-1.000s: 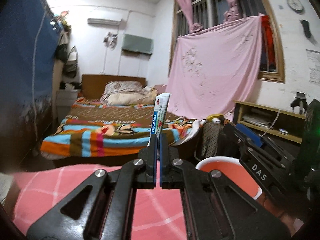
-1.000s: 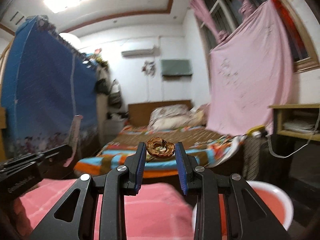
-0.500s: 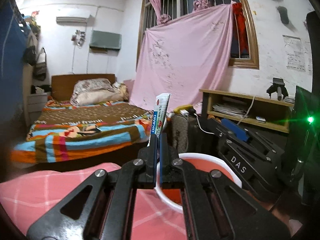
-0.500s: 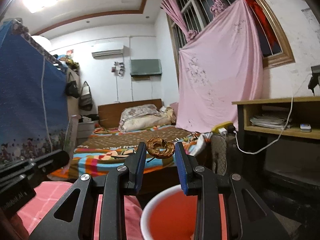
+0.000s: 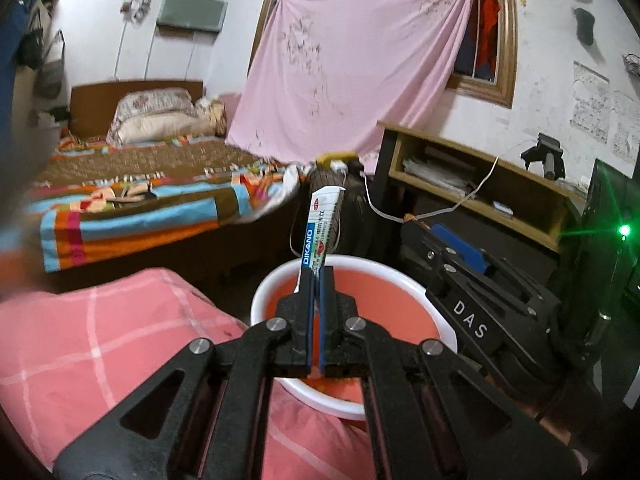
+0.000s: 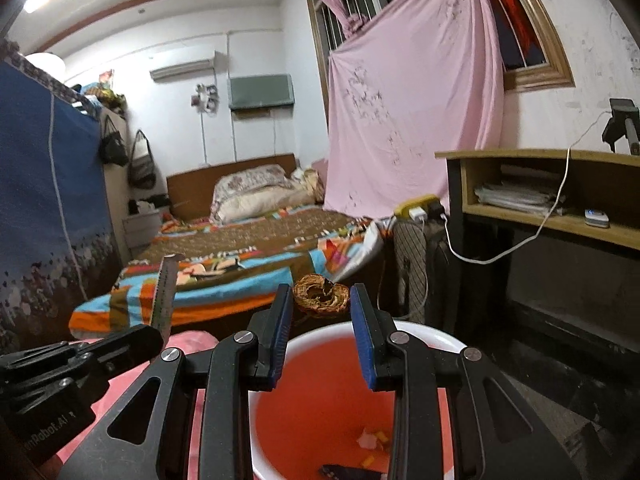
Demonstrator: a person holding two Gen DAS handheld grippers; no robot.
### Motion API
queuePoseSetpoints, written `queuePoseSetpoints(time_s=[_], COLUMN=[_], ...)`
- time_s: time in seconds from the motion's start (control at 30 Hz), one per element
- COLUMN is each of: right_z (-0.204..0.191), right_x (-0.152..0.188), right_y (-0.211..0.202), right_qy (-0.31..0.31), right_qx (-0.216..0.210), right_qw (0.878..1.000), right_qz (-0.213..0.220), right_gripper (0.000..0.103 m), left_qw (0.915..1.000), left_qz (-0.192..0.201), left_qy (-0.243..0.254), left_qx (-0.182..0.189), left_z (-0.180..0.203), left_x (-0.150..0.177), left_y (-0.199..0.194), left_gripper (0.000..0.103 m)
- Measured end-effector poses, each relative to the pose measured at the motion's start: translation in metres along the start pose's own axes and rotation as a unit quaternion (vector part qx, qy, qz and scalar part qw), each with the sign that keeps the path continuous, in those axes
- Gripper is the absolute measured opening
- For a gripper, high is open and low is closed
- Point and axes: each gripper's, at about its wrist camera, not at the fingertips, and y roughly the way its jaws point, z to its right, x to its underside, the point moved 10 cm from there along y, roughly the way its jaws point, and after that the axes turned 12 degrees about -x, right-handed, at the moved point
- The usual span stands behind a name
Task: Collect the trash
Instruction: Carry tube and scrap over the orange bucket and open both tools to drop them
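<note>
My left gripper (image 5: pixel 317 276) is shut on a flattened white and blue toothpaste tube (image 5: pixel 323 228) that stands up from the jaws, over the near rim of a white-rimmed red bin (image 5: pixel 264 292). My right gripper (image 6: pixel 320 300) is shut on a brown dried fruit ring (image 6: pixel 320 299), held above the same bin (image 6: pixel 424 330). Small scraps (image 6: pixel 372 438) lie on the bin's bottom. The left gripper and its tube (image 6: pixel 166 292) show at the left of the right wrist view. The right gripper's body (image 5: pixel 480 304) shows at the right of the left wrist view.
A pink checked cloth (image 5: pixel 100 344) covers the surface left of the bin. A bed with a striped blanket (image 5: pixel 152 196) lies beyond. A wooden shelf (image 5: pixel 480 184) with a white cable stands at the right, and a pink sheet (image 5: pixel 352 72) hangs over the window.
Both grippers have swung right and tipped down, from above the pink cloth to above the red bin. Each still holds its item.
</note>
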Motion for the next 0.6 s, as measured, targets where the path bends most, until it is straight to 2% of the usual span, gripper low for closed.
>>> queuePoseSetpoints(time_s=[0.3,0.6], right_z=[0.011,0.021], right_x=[0.013,0.02], right_y=[0.008,0.012], right_qy=[0.012,0.028], right_qx=[0.007,0.009], right_qw=[0.999,0.998], right_qz=[-0.035,-0.055], right_gripper=[0.028,0.028], left_qw=[0.9968,0.9943], left_qz=[-0.076,-0.104], left_qy=[-0.009,-0.007], left_qx=[0.021,0.023], left_z=[0.009,0.018], left_x=[0.025,0.034], left_y=[0.027,0.038], left_gripper=[0.0,0.0])
